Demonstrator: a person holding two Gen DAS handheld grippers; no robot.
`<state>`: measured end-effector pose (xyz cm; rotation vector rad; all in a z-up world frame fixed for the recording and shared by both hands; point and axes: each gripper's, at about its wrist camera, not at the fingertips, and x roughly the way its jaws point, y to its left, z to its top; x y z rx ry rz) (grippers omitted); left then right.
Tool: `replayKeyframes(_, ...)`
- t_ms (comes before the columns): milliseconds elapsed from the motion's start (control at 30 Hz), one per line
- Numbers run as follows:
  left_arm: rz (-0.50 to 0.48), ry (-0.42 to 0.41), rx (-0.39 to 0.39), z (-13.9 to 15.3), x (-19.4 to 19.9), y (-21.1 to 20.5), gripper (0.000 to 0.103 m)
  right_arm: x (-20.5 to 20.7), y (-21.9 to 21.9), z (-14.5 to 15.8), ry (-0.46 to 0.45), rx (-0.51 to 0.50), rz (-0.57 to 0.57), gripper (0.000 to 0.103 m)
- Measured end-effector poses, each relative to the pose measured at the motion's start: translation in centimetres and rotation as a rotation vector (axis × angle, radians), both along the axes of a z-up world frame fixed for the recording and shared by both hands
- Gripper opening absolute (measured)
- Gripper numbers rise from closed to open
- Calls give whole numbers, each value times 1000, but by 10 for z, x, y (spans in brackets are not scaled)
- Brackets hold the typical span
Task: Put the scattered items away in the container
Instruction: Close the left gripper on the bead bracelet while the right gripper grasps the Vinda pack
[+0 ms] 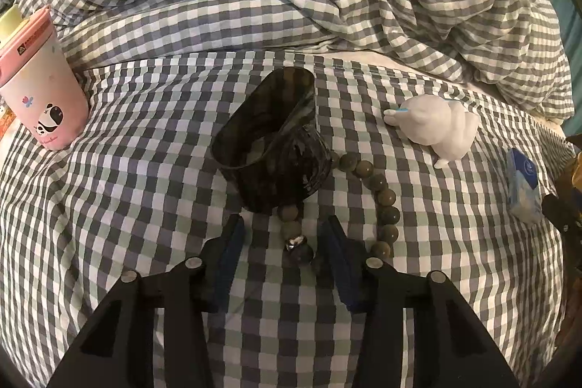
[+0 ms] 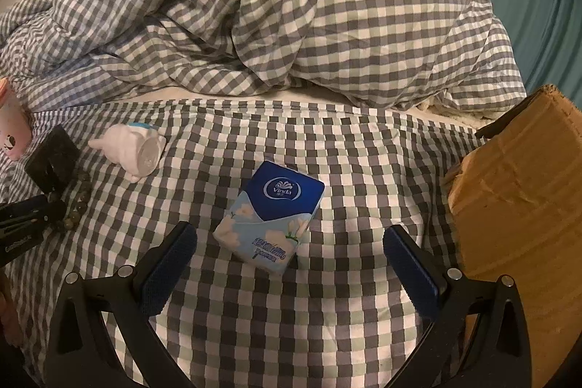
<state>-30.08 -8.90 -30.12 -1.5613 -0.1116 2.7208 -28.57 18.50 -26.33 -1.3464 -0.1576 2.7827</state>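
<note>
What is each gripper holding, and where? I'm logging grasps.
Neither holds anything yet. The left gripper has its jaws either side of the bead bracelet near its clasp, apart from it. The right gripper stands open around the tissue pack.

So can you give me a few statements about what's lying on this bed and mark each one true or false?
1. The bead bracelet lies partly between the left gripper fingers. True.
2. The tissue pack is already inside the cardboard box. False: it lies on the checked sheet, ahead of the right gripper.
3. The right gripper is clamped on the tissue pack. False: its fingers stand wide apart, not touching it.
4. The white figurine lies on its side. True.
5. The pink cup is tipped over. False: it stands upright.
</note>
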Motion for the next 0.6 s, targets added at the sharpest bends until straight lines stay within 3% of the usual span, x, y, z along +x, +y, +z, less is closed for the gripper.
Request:
replayKeyframes(67,-5,10,6,-1,0,1,26,-3,0,-2,-5,-4,-3,103)
replayKeyframes(100,-7,11,14,-1,-1,1,15,-4,-1,-3,-7,-6,-3,103)
replayKeyframes(133,-8,13,25,-1,-2,1,14,-5,-1,-3,-9,-7,-3,103)
replayKeyframes(600,-7,62,73,18,14,-9,11,-19,-7,-22,-57,8,-8,103)
